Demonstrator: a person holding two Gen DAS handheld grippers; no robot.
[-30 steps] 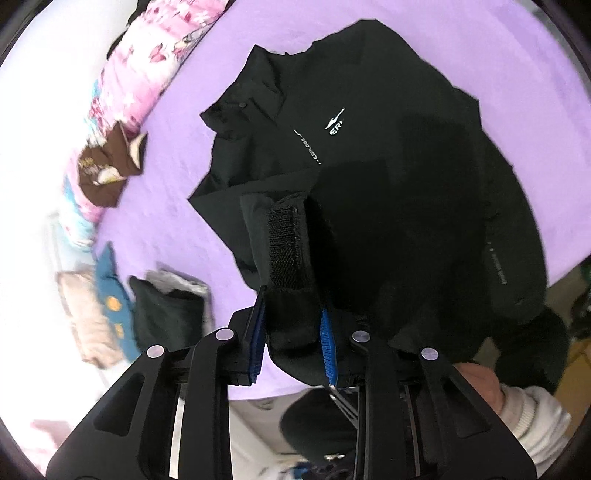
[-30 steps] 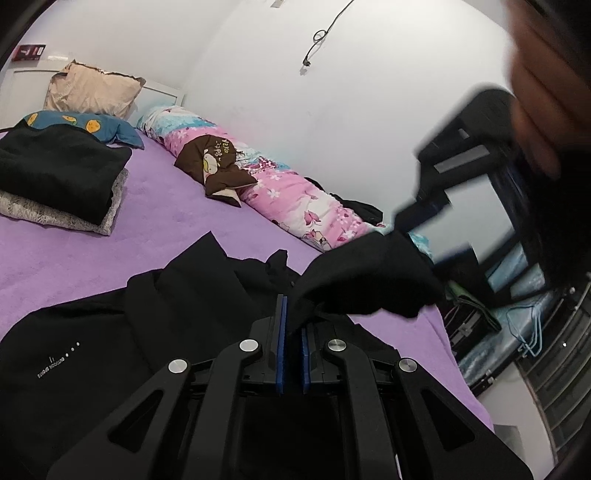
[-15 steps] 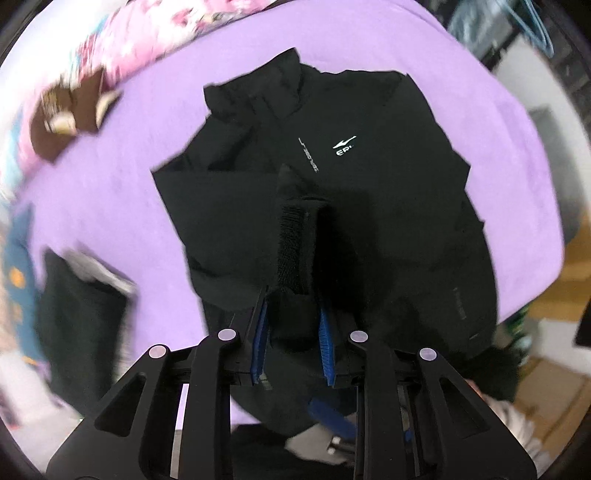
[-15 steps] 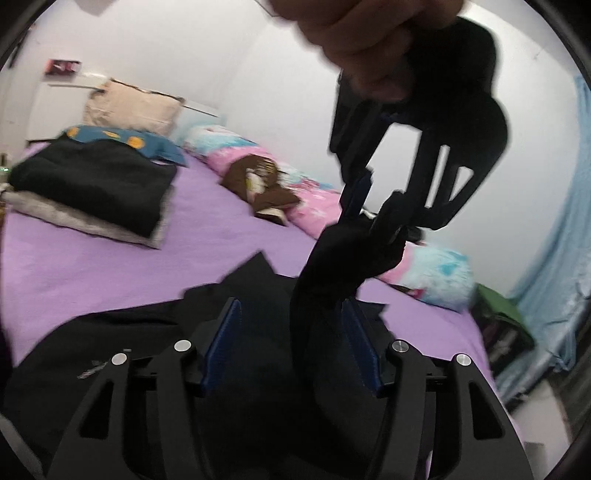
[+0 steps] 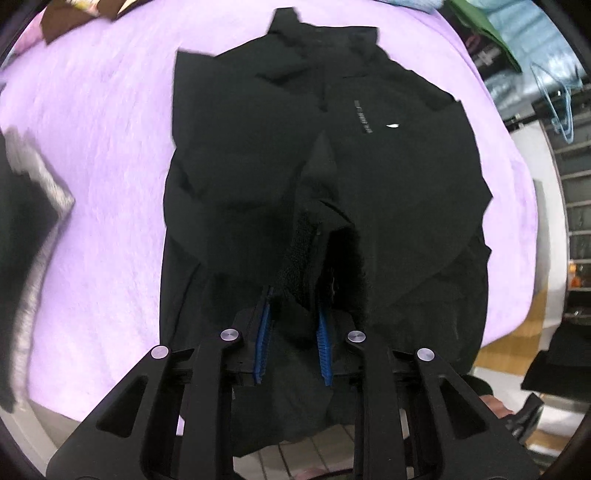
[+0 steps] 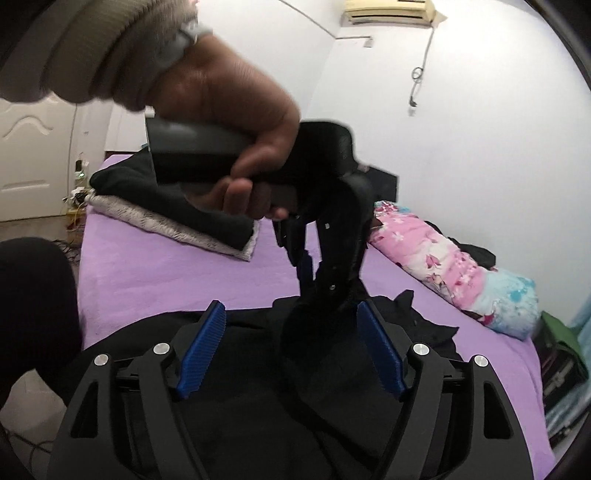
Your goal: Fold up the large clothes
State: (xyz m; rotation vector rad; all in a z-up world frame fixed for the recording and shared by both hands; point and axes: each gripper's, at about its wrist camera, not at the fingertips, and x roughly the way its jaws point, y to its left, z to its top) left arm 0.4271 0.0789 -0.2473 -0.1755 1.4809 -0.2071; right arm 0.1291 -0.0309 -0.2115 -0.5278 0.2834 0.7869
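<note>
Left wrist view: the black jacket (image 5: 332, 155) lies spread on the purple bed (image 5: 103, 155); the left claw (image 5: 293, 347) pinches its cuff (image 5: 314, 258), which hides the chest behind. A blurred folded pile (image 5: 26, 229) sits left.

Right wrist view: the right claw (image 6: 291, 350) is spread wide over the jacket. The hand (image 6: 229, 118) gripping the left claw blocks the middle. A floral quilt (image 6: 454, 273) lies along the wall.

One black jacket (image 5: 258, 177) lies on one purple bed (image 5: 103, 155). Two grippers: left (image 5: 293, 343), right (image 6: 291, 350). One hand (image 6: 221, 122). One folded clothes stack (image 6: 177, 206), one floral quilt roll (image 6: 450, 273), one air conditioner (image 6: 388, 11), one door (image 6: 37, 140).
</note>
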